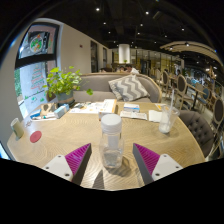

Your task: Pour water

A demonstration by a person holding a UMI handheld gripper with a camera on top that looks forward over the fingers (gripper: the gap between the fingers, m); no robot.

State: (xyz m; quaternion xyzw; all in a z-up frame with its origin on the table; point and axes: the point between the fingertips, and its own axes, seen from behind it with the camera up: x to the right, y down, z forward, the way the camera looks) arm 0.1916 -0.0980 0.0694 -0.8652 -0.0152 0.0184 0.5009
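Here a clear plastic water bottle point(111, 140) with a white cap stands upright on a round wooden table point(70, 135), directly between the two fingers of the gripper point(111, 160). The fingers are spread apart, and their magenta pads point(77, 157) face inward toward the bottle with a gap showing on each side, so nothing is clamped. The bottle rests on its own base near the table's near edge.

Further across the table, toward its right edge, stands a clear drinking glass point(166, 120), well apart from the bottle. Near the left edge lies a small red round object point(35, 136), and beside it stands a small pale container point(18, 127). Papers or booklets point(95, 106) lie spread toward the far edge, and a leafy green potted plant point(62, 84) stands at the far left part of the table.

Beyond the table is a grey sofa point(105, 86) with a patterned cushion point(129, 88). The room looks like a café, with more chairs point(200, 128) to the right, a window with a poster point(37, 45) on the left wall, and small ceiling lights overhead.
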